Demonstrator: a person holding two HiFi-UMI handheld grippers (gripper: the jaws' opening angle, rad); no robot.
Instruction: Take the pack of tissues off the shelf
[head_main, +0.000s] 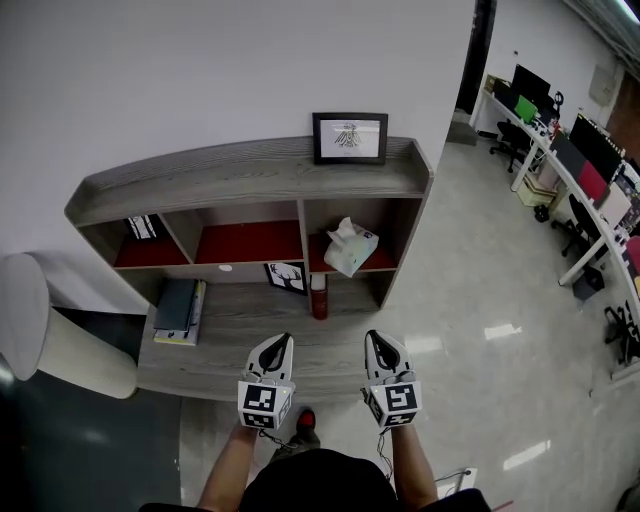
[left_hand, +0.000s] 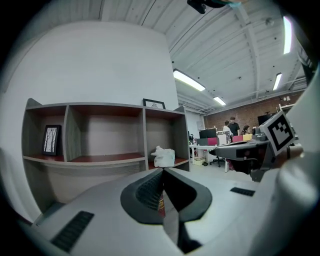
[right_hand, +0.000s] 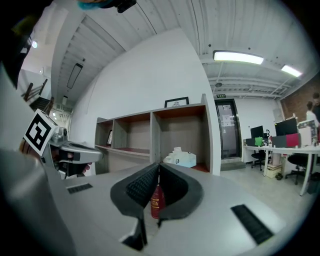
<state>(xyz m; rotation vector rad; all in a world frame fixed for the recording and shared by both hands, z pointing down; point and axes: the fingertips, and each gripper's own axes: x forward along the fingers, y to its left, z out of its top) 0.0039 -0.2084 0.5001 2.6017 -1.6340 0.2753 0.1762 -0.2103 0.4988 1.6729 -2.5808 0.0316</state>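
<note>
**Left tongs and right tongs closed and empty before a grey wooden shelf, the pack of tissues untouched**

From the head view, the two tongs hang side by side and level with each other, near the shelf's lower board. Each has its jaws pressed together with nothing between them. The pack of tissues, white with a tuft pulled up, sits in the right-hand compartment of the upper row, well apart from both tongs. A black picture frame stands on the top board above that compartment. On the lower board a red bottle stands upright, a small deer print leans just to its left, and a stack of books lies at the left end. An office desk stands across the floor to the right.
</note>
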